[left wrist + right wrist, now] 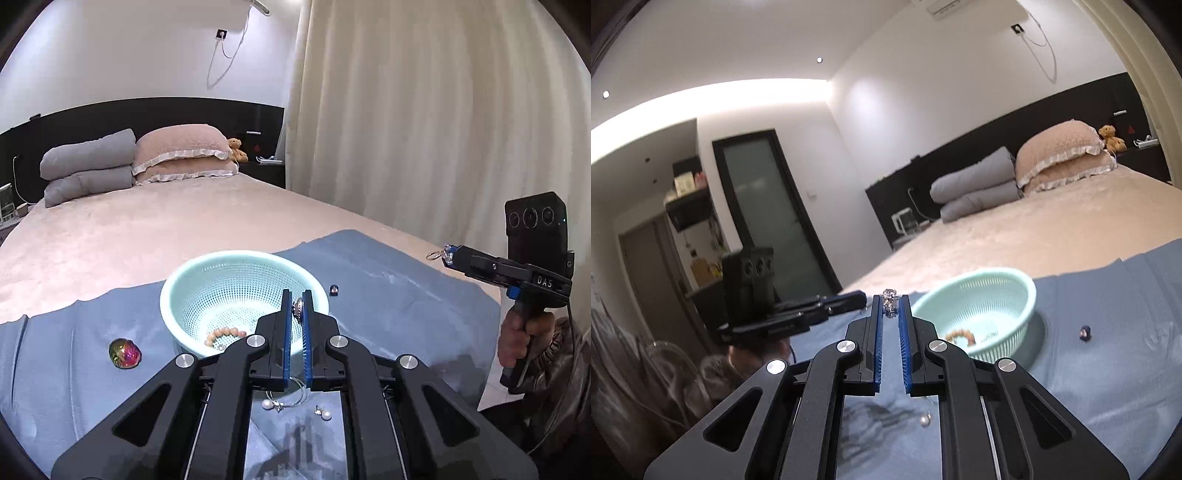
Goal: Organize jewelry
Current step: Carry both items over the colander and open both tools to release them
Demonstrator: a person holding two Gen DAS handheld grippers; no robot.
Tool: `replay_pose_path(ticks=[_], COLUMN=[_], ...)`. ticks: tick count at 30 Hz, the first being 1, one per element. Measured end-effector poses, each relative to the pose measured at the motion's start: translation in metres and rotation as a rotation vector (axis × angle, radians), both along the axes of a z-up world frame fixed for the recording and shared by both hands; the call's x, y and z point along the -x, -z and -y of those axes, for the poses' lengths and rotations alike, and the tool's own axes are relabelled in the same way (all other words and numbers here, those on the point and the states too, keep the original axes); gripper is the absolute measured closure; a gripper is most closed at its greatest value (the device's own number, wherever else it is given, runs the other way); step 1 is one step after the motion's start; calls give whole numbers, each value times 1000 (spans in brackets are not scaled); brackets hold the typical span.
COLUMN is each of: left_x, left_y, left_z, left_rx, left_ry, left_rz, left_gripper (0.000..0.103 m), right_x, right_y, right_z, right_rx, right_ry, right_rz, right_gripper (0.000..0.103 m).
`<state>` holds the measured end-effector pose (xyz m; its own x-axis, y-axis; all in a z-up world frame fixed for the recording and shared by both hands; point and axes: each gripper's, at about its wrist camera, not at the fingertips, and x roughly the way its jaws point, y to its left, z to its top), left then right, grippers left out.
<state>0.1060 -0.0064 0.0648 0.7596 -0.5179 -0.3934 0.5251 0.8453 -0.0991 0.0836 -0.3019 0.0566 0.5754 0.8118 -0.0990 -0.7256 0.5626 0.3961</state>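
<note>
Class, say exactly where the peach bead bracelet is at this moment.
In the left wrist view, the peach bead bracelet lies on the floor of the mint basket, near its front wall, just left of the left tool; the right wrist view shows it there too.

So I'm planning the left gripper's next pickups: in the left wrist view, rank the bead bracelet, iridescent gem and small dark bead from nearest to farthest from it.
1. Bead bracelet: in the basket, just left of the left gripper.
2. Small dark bead: on the cloth, right.
3. Iridescent gem: on the cloth, far left.

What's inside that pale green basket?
In the basket, a peach bead bracelet and a small silvery piece show; the left hand-held gripper covers the rest.
</note>
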Motion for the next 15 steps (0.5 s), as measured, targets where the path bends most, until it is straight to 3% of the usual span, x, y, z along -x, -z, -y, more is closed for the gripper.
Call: replay_pose_path(ticks=[5,7,9,15], left_x=[-33,-48,-60,-85], left_y=[-9,-5,2,38], left_z=[-3,-6,0,7], left_rx=[38,55,16,49], left_ry=[-118,-237,-325,-269], left_rz=[-39,-80,-114,-192], left_gripper=[97,97,97,97], right_x=[-27,-41,-58,-109], right_y=[-23,-20,-16,20], right_z=[-12,-14,-20,-58], right_rx=[-36,-107,-120,10], right_ry=[92,120,155,249], right_rz=[39,25,-13,-233], right_gripper=[95,95,95,95])
